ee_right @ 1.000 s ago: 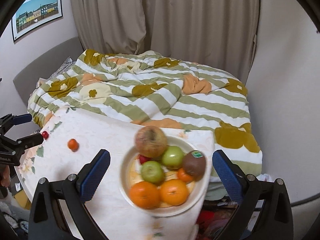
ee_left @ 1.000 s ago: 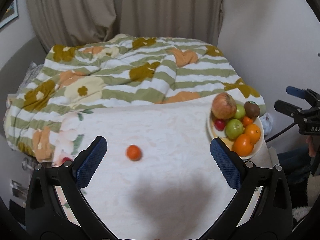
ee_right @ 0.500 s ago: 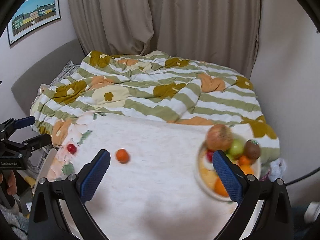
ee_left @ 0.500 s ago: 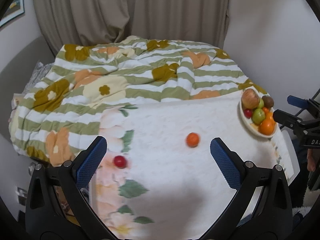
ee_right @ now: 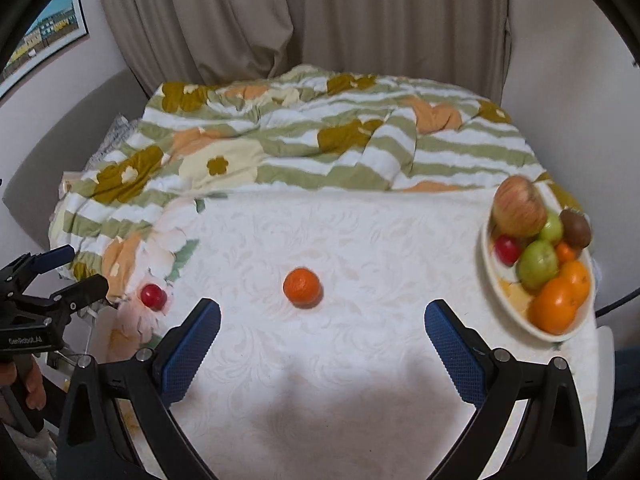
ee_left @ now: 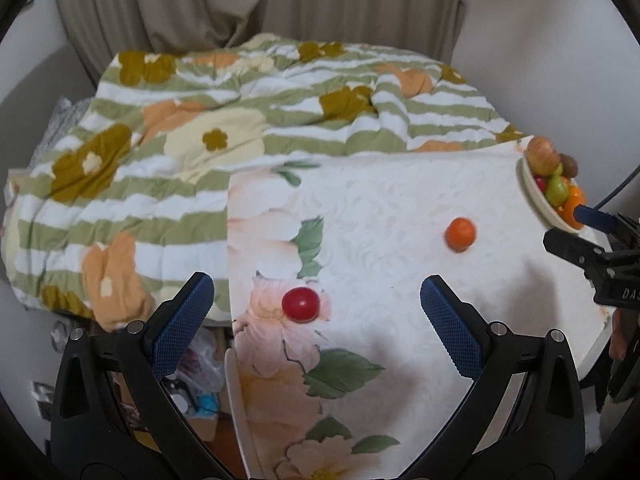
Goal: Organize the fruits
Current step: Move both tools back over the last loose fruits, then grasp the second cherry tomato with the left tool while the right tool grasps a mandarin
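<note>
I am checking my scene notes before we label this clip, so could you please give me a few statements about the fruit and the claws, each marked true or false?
1. The small red fruit lies loose on the tablecloth. True.
2. The small orange fruit sits in the bowl. False: it lies on the cloth, apart from the bowl.
3. The left claw is open and holds nothing. True.
4. The right claw is shut on a green apple. False: it is open and empty.
5. The bowl holds only oranges. False: apples and other fruit too.
</note>
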`<state>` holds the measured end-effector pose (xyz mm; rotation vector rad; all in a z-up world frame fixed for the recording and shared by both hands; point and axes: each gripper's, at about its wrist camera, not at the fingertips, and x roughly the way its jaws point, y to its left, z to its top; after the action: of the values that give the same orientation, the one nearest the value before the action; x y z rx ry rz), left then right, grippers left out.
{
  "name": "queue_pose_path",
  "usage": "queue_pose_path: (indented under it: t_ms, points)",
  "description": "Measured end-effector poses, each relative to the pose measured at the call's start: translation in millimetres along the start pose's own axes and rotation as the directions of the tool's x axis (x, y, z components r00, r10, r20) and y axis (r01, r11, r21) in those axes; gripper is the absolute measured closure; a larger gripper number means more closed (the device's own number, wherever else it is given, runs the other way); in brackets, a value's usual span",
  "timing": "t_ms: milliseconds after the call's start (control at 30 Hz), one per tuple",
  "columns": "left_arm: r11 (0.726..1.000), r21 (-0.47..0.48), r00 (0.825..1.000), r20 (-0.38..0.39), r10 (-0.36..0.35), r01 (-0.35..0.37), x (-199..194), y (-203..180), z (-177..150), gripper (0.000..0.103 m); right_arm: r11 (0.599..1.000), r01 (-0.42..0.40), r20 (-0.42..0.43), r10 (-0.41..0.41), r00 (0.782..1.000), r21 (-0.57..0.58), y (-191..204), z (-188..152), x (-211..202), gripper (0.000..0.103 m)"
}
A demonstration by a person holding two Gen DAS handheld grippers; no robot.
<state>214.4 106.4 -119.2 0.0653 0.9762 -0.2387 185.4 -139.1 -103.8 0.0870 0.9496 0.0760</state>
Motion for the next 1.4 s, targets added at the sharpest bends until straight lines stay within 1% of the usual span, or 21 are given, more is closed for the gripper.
queue_pose_path:
  t_ms: [67, 100, 200, 300, 367, 433, 567, 600, 633, 667, 700, 800, 867, 1000, 1100, 1167, 1200, 1233, 1300, 1333, 1400]
  points:
    - [1.000, -0.027, 1.000, -0.021, 0.004, -0.005, 15, 6, -5, 0.000, 1.000, -0.003, -0.011, 0.003, 1.000, -0.004, 2, -3, 11, 0.001]
    - [0.999, -0.041, 1.000, -0.030, 0.004, -0.005, 22, 9, -7, 0.003, 1.000, -0.007, -0.014, 0.007, 1.000, -0.007, 3, -4, 16, 0.001]
    - [0.996, -0.082, 0.998, -0.062, 0.016, -0.021, 42, 15, -15, 0.016, 1.000, -0.018, -0.037, 0.017, 0.999, -0.025, 5, -6, 36, 0.001]
    - [0.994, -0.104, 0.995, -0.094, 0.019, -0.028, 58, 19, -22, 0.019, 0.998, -0.033, -0.051, 0.030, 0.998, -0.048, 8, -6, 52, 0.002]
    - [0.995, -0.100, 0.994, -0.105, 0.017, -0.027, 67, 19, -26, 0.023, 0.997, -0.036, -0.054, 0.033, 0.998, -0.068, 12, -7, 59, 0.002]
    - [0.996, -0.087, 0.992, -0.128, 0.022, -0.034, 77, 18, -27, 0.034, 0.995, -0.038, -0.058, 0.033, 0.998, -0.091, 14, -7, 67, 0.002]
    - [0.997, -0.074, 0.988, -0.156, 0.014, -0.026, 90, 17, -29, 0.039, 0.992, -0.048, -0.075, 0.039, 0.996, -0.115, 19, -7, 79, 0.007]
    - [0.997, -0.068, 0.987, -0.159, 0.012, -0.023, 91, 16, -29, 0.050, 0.992, -0.047, -0.080, 0.038, 0.996, -0.120, 20, -7, 82, 0.008]
    - [0.998, -0.060, 0.986, -0.166, 0.014, -0.025, 94, 15, -30, 0.057, 0.991, -0.047, -0.082, 0.037, 0.996, -0.128, 20, -8, 84, 0.010]
    - [0.998, -0.048, 0.987, -0.162, 0.025, -0.033, 94, 14, -30, 0.058, 0.990, -0.048, -0.084, 0.037, 0.996, -0.132, 21, -8, 86, 0.014]
    - [0.999, -0.041, 0.987, -0.158, 0.027, -0.034, 94, 14, -29, 0.061, 0.989, -0.048, -0.091, 0.036, 0.995, -0.138, 22, -8, 88, 0.016]
    - [0.999, -0.048, 0.988, -0.151, 0.017, -0.024, 93, 15, -29, 0.062, 0.989, -0.053, -0.105, 0.039, 0.994, -0.139, 23, -8, 94, 0.020]
    - [0.998, -0.053, 0.989, -0.150, 0.009, -0.018, 93, 17, -30, 0.062, 0.988, -0.057, -0.113, 0.041, 0.993, -0.144, 23, -8, 97, 0.028]
    - [0.999, -0.028, 0.989, -0.149, 0.021, -0.026, 93, 14, -30, 0.062, 0.984, -0.049, -0.118, 0.029, 0.993, -0.173, 28, -6, 101, 0.031]
    - [0.999, -0.033, 0.988, -0.151, 0.022, -0.027, 91, 14, -31, 0.062, 0.982, -0.050, -0.118, 0.029, 0.993, -0.182, 29, -5, 104, 0.033]
    - [0.999, -0.041, 0.988, -0.151, 0.019, -0.025, 89, 14, -32, 0.062, 0.981, -0.048, -0.122, 0.025, 0.992, -0.188, 29, -4, 108, 0.040]
    - [0.999, -0.043, 0.988, -0.151, 0.018, -0.025, 88, 14, -33, 0.062, 0.981, -0.050, -0.127, 0.027, 0.992, -0.188, 30, -4, 110, 0.042]
    - [0.999, -0.044, 0.988, -0.152, 0.017, -0.024, 87, 14, -34, 0.062, 0.981, -0.052, -0.130, 0.027, 0.991, -0.187, 30, -4, 112, 0.047]
    - [0.999, -0.047, 0.988, -0.151, 0.017, -0.025, 85, 14, -36, 0.062, 0.980, -0.040, -0.128, 0.016, 0.992, -0.194, 30, -4, 114, 0.059]
    - [0.999, -0.048, 0.988, -0.150, 0.018, -0.025, 83, 15, -37, 0.062, 0.979, -0.024, -0.121, -0.001, 0.993, -0.205, 31, -3, 113, 0.071]
    - [0.998, -0.054, 0.989, -0.144, 0.018, -0.026, 79, 15, -38, 0.062, 0.978, -0.024, -0.120, -0.002, 0.993, -0.207, 32, -3, 111, 0.071]
